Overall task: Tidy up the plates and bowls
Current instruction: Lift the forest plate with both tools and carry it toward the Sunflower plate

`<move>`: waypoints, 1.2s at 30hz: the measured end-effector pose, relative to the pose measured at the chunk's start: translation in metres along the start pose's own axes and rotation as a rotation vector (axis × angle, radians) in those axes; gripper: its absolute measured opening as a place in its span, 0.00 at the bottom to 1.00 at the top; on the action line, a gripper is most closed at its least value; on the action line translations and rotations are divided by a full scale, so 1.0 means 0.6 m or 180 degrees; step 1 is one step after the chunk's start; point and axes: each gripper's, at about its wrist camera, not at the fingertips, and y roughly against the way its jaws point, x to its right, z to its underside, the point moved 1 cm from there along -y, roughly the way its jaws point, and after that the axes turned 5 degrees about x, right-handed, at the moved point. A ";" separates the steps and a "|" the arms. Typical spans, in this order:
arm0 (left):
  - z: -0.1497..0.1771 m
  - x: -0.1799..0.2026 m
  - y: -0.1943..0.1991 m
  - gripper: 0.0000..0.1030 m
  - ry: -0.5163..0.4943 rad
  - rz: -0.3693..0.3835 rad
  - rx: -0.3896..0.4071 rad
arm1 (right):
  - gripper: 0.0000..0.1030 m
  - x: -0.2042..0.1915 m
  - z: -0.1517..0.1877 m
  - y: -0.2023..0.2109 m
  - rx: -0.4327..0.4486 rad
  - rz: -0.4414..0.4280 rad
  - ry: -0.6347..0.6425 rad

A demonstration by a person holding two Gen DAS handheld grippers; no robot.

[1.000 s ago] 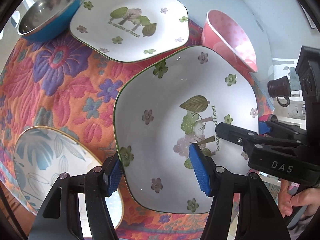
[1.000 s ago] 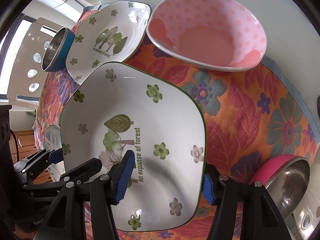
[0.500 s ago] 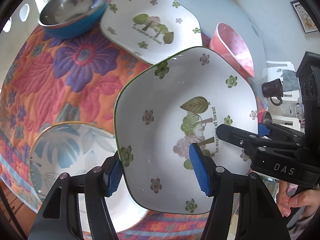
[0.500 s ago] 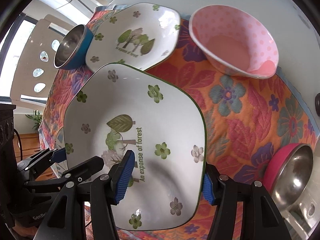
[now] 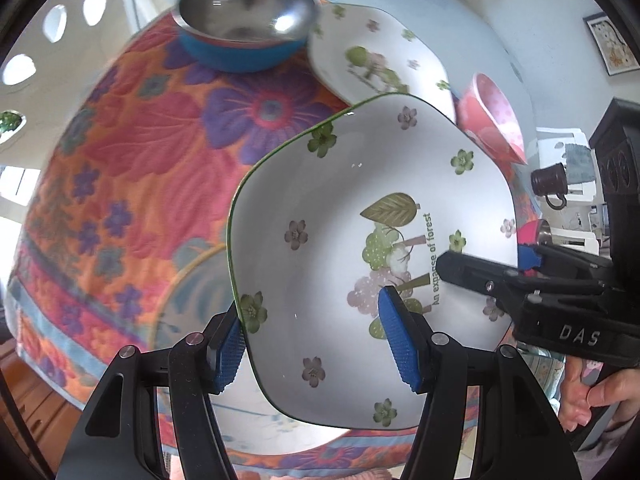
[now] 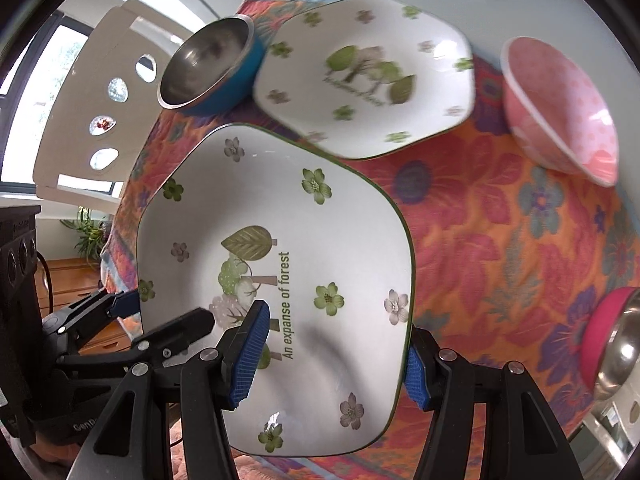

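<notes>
A white square plate (image 5: 360, 240) with green flowers and the words "An expanse of forest" is held tilted in the air above the floral tablecloth (image 5: 132, 152). My left gripper (image 5: 316, 344) is shut on its left rim, one blue pad under the edge and one on the face. My right gripper (image 6: 332, 364) is shut on the opposite rim of the same plate (image 6: 280, 220). Each gripper shows in the other's view, the right gripper (image 5: 486, 260) and the left gripper (image 6: 164, 312). A pale leaf-patterned plate (image 5: 192, 292) lies partly hidden under the held one.
A matching forest plate (image 6: 368, 76) lies at the back, beside a blue steel bowl (image 6: 212, 68). A pink dotted bowl (image 6: 560, 108) sits far right and a pink steel bowl (image 6: 616, 340) near right. A dark mug (image 5: 550, 182) stands beyond the table, a white chair (image 6: 100, 100) at the left.
Both grippers carried the forest plate leftward and slightly up together. It now hangs over the leaf-patterned plate, and the pink dotted bowl has slid toward the right edge of both views.
</notes>
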 end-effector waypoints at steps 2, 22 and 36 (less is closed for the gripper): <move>0.001 -0.018 0.005 0.57 0.0018 -0.0006 -0.0001 | 0.57 -0.018 0.002 -0.011 -0.0027 -0.0028 0.0004; 0.031 -0.105 -0.002 0.57 -0.0060 -0.0017 -0.0200 | 0.57 -0.091 0.055 -0.088 -0.0274 -0.0183 -0.0206; 0.050 -0.085 -0.018 0.57 -0.0259 -0.0068 -0.0281 | 0.57 -0.067 0.091 -0.112 -0.0386 -0.0218 -0.0429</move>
